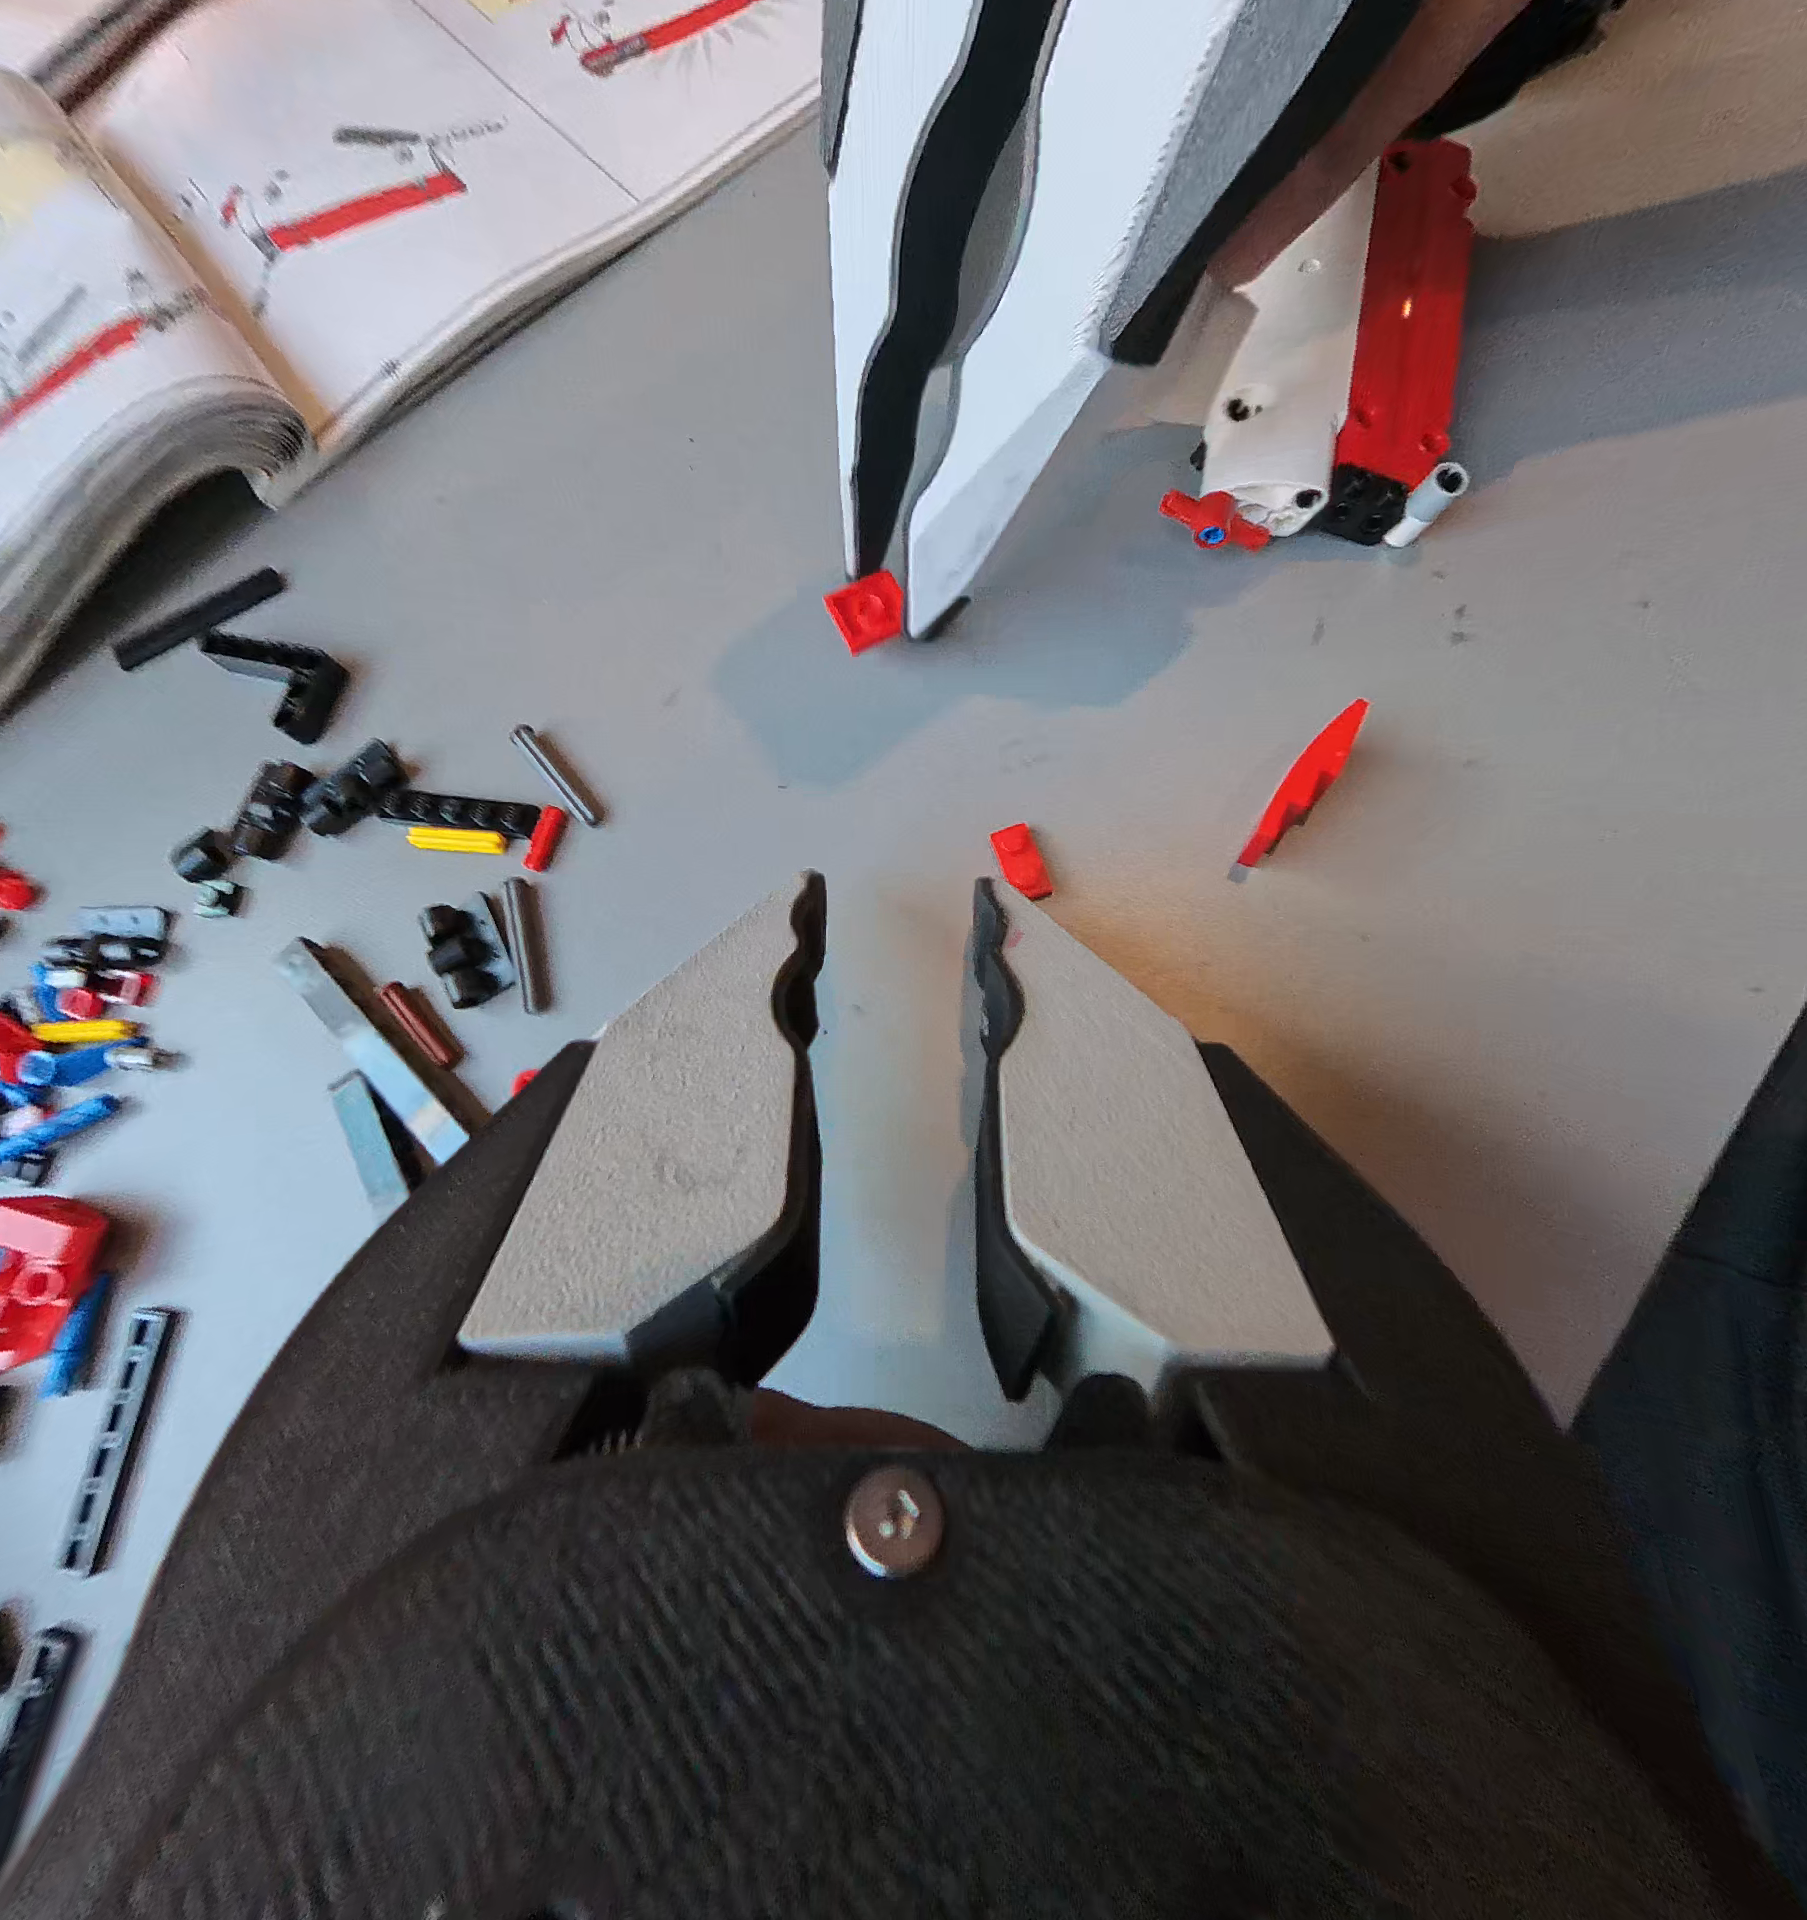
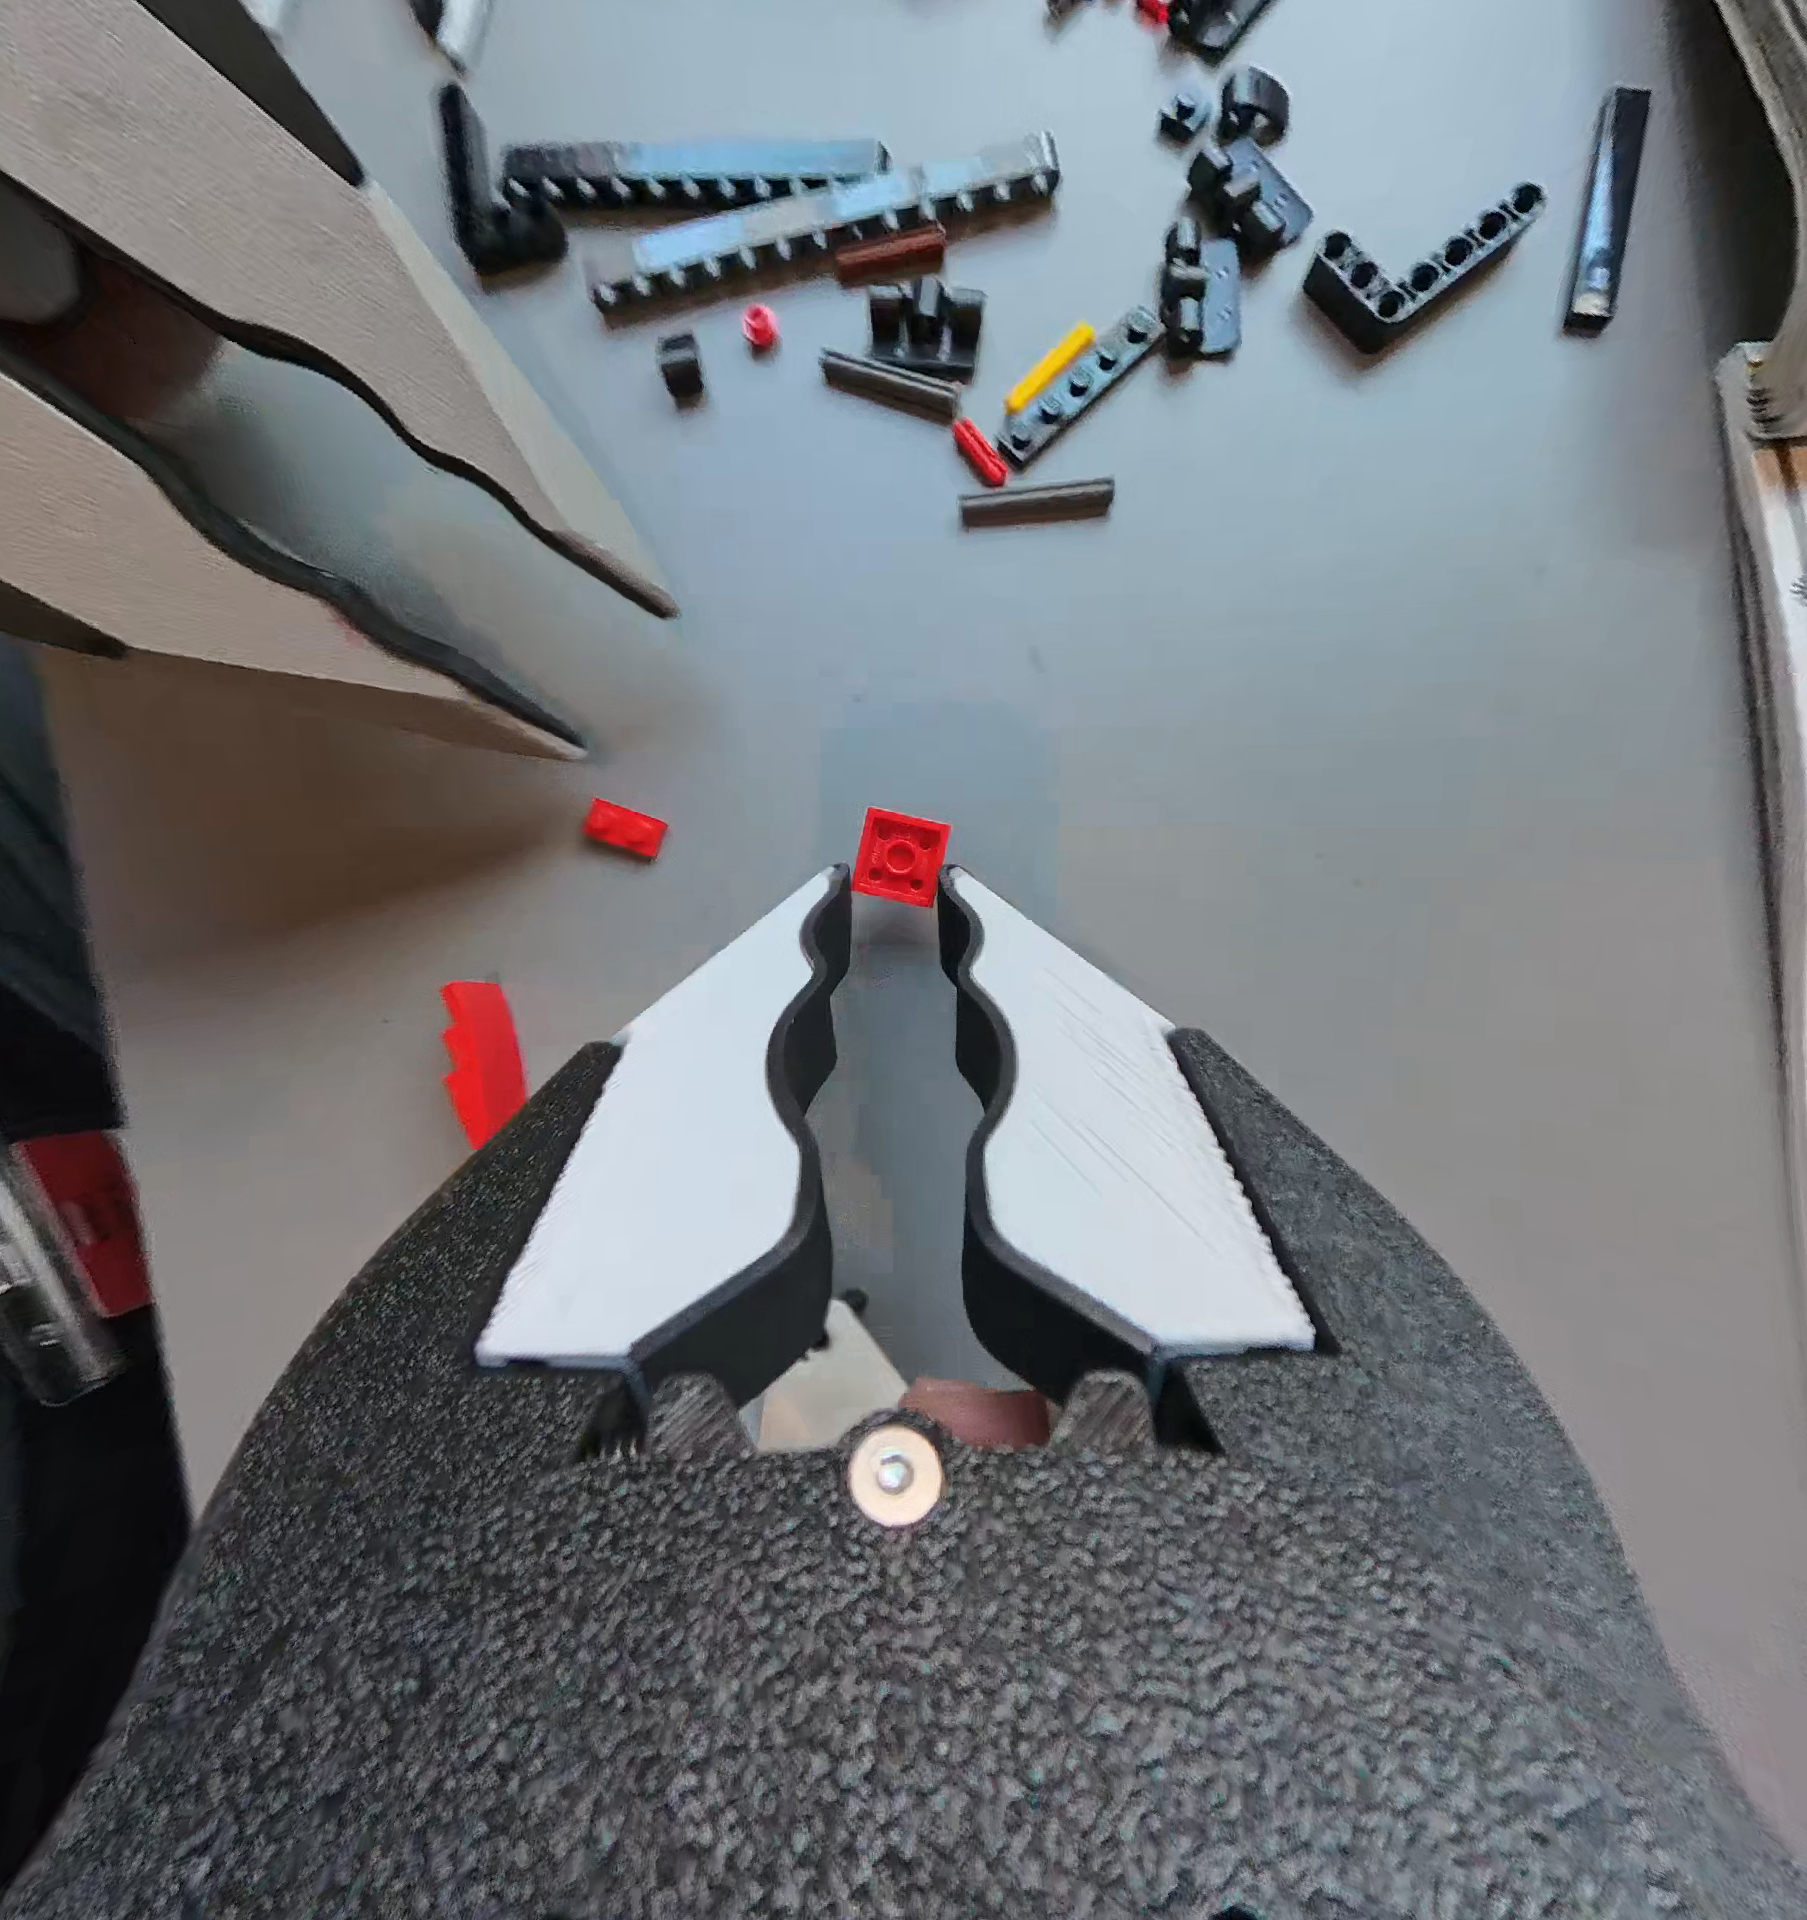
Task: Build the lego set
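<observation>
A: Right hand-held gripper (image 2: 894, 883) tips down at the worktop (image 2: 1346, 831). The small square red plate (image 2: 901, 854) sits just at the tips, stud side up. I can't tell whether the fingers pinch it or only flank it; from the left wrist view the same plate (image 1: 861, 613) lies beside one fingertip (image 1: 935, 613), touching the surface.

B: And my left?

A: Left hand-held gripper (image 1: 899, 894) is spread, nothing between the fingers. A small red 1x2 plate (image 1: 1021, 860) lies just beside its right fingertip.

B: What does only one view give?

A: Only the left wrist view shows the partly built red-and-white assembly (image 1: 1366, 353) far right, and the open instruction booklet (image 1: 286, 208) with pages spread. The red wing-shaped piece (image 1: 1299, 790) shows whole there; the right wrist view catches only part of it (image 2: 483, 1060).

B: Room?

A: Bare grey worktop between the two grippers. The loose pile — black beams (image 2: 774, 203), L-shaped black beam (image 2: 1418, 270), yellow axle (image 2: 1050, 364) — lies well apart from the square plate. The booklet edge (image 2: 1792, 727) runs along the right side. No containers; the pieces lie loose.
</observation>
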`<state>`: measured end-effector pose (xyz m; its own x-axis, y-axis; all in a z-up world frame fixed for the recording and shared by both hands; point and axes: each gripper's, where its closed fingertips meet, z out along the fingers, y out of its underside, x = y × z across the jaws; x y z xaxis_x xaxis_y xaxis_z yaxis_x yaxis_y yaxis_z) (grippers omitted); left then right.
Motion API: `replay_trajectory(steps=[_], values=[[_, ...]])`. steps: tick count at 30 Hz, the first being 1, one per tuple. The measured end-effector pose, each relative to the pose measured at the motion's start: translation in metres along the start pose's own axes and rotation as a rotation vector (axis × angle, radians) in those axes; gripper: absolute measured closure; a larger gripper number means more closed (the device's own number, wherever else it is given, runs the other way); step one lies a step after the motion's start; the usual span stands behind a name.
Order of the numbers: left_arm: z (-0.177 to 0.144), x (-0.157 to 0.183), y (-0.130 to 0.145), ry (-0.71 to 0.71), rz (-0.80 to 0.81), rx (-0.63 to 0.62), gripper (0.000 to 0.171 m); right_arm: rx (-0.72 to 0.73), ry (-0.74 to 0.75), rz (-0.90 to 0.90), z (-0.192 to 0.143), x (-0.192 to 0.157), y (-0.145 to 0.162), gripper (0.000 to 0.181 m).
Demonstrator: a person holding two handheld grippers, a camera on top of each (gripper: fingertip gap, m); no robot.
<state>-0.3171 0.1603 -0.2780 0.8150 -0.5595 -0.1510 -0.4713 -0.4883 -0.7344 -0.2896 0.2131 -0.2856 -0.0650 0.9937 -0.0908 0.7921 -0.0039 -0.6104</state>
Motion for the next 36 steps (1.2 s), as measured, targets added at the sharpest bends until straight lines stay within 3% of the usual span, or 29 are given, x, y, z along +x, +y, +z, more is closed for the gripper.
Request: replay_trajectory(steps=[4,8,12,14,17,20,23,26,30,36], values=[[-0.010,0.001,-0.012,-0.063,0.191,0.032,0.146,0.053,-0.208,0.044,-0.008,-0.033,-0.011,0.167],[-0.016,0.016,-0.015,-0.027,0.324,0.022,0.143,0.065,-0.392,0.095,-0.014,-0.061,-0.020,0.167],[-0.019,0.027,-0.019,0.033,0.317,0.050,0.149,0.050,-0.524,0.141,-0.015,-0.079,-0.024,0.167],[-0.022,0.029,-0.018,0.048,0.325,0.052,0.163,0.044,-0.558,0.140,-0.014,-0.083,-0.023,0.167],[-0.023,0.029,-0.014,0.080,0.275,0.042,0.165,0.049,-0.587,0.169,-0.013,-0.085,-0.025,0.167],[-0.023,0.026,-0.008,0.146,0.074,0.016,0.168,0.087,-0.506,0.119,-0.010,-0.076,-0.029,0.170],[-0.023,0.026,0.009,0.315,-0.237,-0.056,0.168,0.112,-0.343,-0.076,-0.009,-0.069,-0.028,0.165],[-0.023,0.025,0.017,0.414,-0.425,-0.081,0.168,0.071,-0.194,-0.300,-0.001,-0.072,-0.021,0.159],[-0.020,0.030,0.022,0.486,-0.566,-0.111,0.168,0.067,-0.062,-0.459,0.008,-0.079,-0.025,0.159],[-0.021,0.026,0.029,0.395,-0.625,-0.091,0.166,0.061,-0.023,-0.357,0.015,-0.076,-0.021,0.162]])
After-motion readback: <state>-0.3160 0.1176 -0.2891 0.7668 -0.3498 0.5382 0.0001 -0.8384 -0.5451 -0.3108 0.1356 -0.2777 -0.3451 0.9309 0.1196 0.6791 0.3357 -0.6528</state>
